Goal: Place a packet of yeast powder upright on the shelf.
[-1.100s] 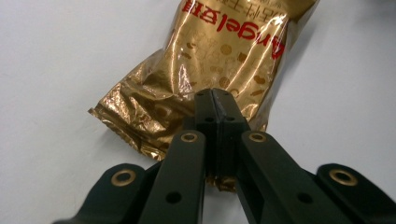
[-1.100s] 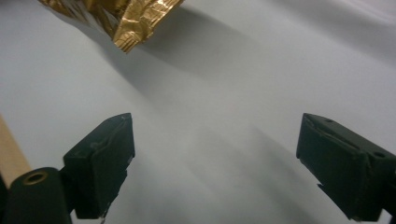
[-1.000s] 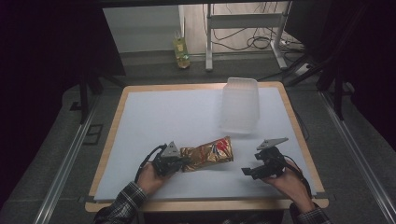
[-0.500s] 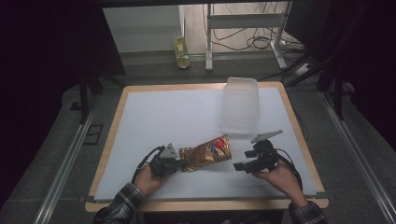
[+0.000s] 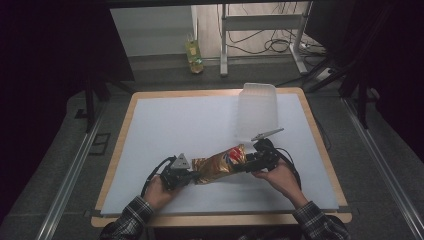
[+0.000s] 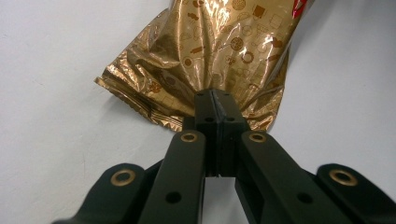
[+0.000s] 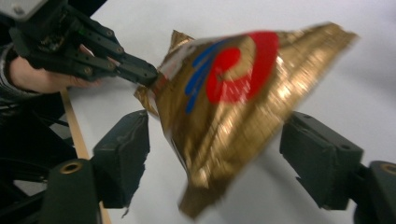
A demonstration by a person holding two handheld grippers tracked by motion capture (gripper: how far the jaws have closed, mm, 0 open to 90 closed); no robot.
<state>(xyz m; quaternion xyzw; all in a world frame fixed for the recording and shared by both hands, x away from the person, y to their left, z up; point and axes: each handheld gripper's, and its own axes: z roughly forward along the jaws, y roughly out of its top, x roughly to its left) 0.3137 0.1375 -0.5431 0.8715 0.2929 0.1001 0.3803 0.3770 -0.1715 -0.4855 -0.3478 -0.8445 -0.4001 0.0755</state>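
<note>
Left tongs (image 6: 212, 100) clamp the crimped end of the gold snack bag (image 5: 220, 162) – right tongs (image 7: 215, 154) gape wide around its other end. Bare white worktop (image 5: 165, 125) lies open beyond; a clear tub (image 5: 257, 110) stands near

I count one gold snack bag (image 5: 220, 163) on the table (image 5: 150, 130). Beyond the bag stands one clear plastic container (image 5: 257, 111). My claws number two: left gripper (image 5: 190, 176), right gripper (image 5: 248, 165). One bottle (image 5: 194, 51) on the floor beyond the table.

left gripper (image 5: 192, 175) fingers closed, right gripper (image 5: 248, 165) fingers apart
</note>
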